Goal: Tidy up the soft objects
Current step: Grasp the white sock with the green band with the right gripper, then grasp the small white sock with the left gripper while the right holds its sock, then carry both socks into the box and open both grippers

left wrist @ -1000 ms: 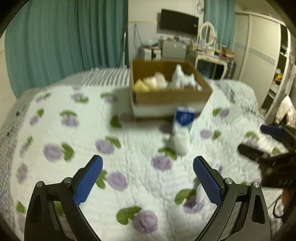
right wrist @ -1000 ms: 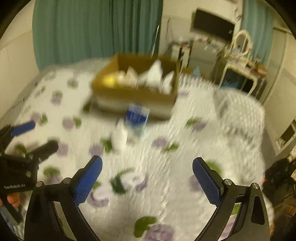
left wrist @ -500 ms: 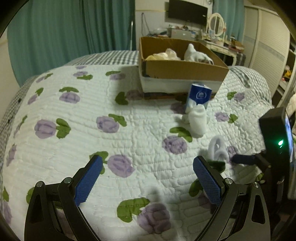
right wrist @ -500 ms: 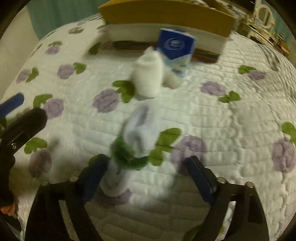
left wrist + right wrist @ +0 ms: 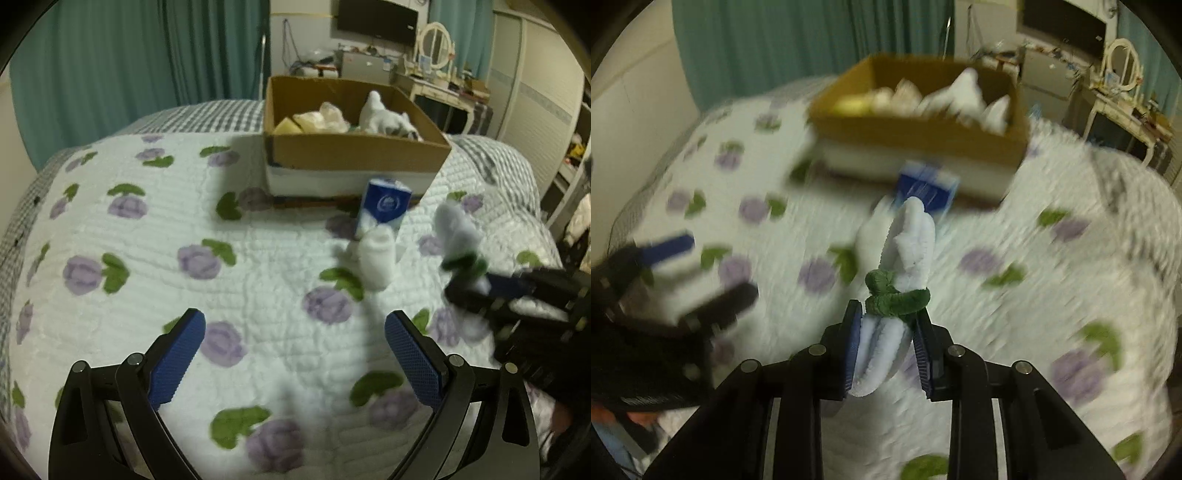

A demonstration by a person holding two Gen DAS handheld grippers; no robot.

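Observation:
My right gripper (image 5: pixel 886 334) is shut on a white fuzzy flower with a green tie (image 5: pixel 905 273) and holds it above the bed; it also shows in the left wrist view (image 5: pixel 458 236). A cardboard box (image 5: pixel 354 151) with several soft items stands at the back of the bed (image 5: pixel 147 258); it also shows in the right wrist view (image 5: pixel 916 129). A blue tissue pack (image 5: pixel 384 203) and a white sock (image 5: pixel 376 258) lie in front of the box. My left gripper (image 5: pixel 293 354) is open and empty over the quilt.
Teal curtains (image 5: pixel 110 74) hang behind the bed. A dressing table with a mirror (image 5: pixel 439 77) and a wardrobe (image 5: pixel 535 92) stand at the right. The left gripper shows at the left of the right wrist view (image 5: pixel 683 280).
My right gripper has closed on the white flower and lifted it off the quilt toward the box. The left gripper stays open.

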